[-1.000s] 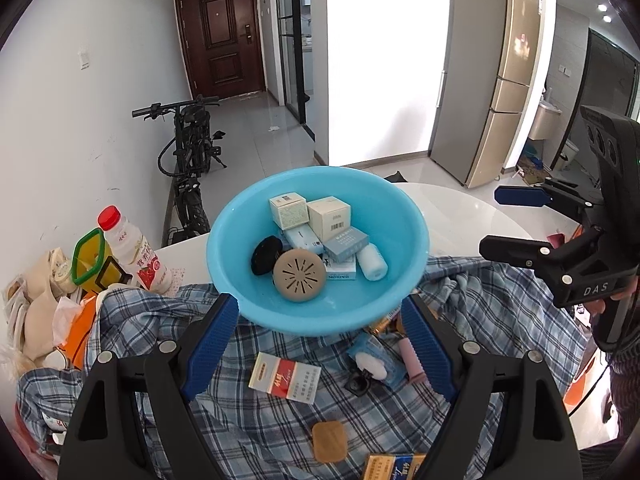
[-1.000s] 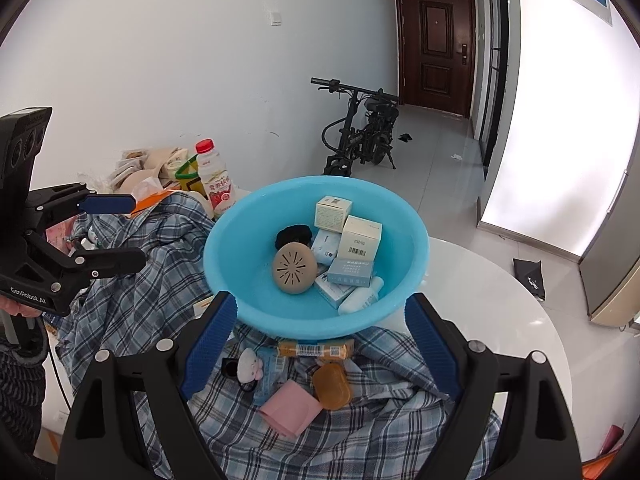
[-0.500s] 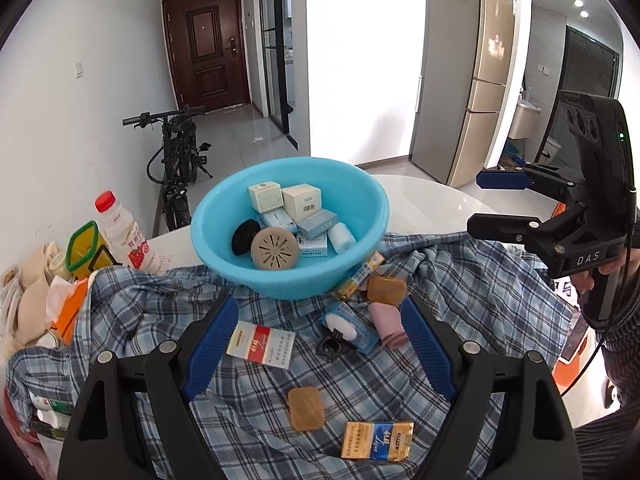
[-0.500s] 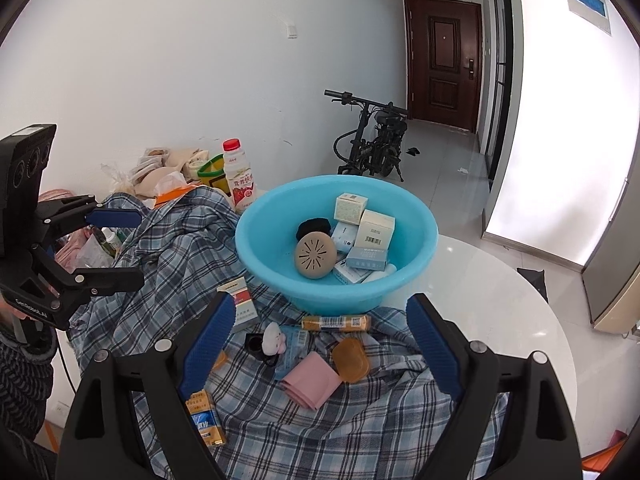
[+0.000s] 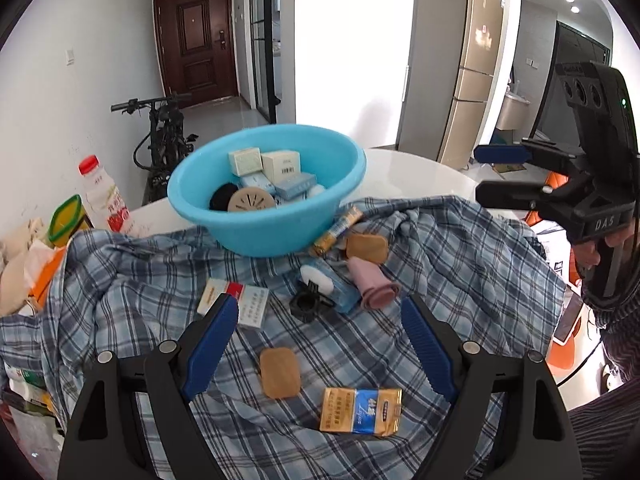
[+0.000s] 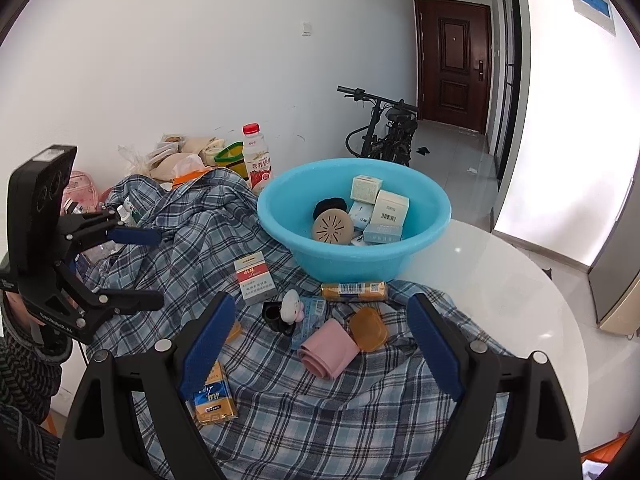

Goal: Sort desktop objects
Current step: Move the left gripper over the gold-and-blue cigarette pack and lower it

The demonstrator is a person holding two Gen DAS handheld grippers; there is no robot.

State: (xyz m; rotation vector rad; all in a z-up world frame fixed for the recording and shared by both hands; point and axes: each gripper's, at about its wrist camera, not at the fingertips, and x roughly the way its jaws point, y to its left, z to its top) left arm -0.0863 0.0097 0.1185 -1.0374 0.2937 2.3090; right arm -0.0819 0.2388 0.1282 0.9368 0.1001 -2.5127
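A blue basin (image 5: 352, 168) (image 6: 436, 200) holding several small boxes and a tan vented disc stands on a plaid cloth (image 5: 460, 248) (image 6: 200, 240). Loose on the cloth lie a red-and-white pack (image 5: 234, 302) (image 6: 255, 278), a blue-and-gold pack (image 5: 360, 410) (image 6: 212, 394), a tan case (image 5: 279, 372), a pink roll (image 5: 372, 284) (image 6: 329, 353), a black clip (image 5: 306, 304) and an orange tube (image 5: 338, 230) (image 6: 354, 291). My left gripper (image 5: 318, 342) (image 6: 138, 268) hangs open above the tan case. My right gripper (image 6: 316, 340) (image 5: 500, 174) is open above the pink roll. Neither holds anything.
A red-capped drink bottle (image 5: 102, 196) (image 6: 257, 158), a green-rimmed container (image 5: 66, 220) and bags crowd the wall side. The white round table (image 6: 500, 288) shows bare at the right. A bicycle (image 6: 386, 128) stands on the floor behind.
Both grippers have drawn back from the basin and sunk a little, so more of the cloth and its loose items shows. Their jaws stayed open.
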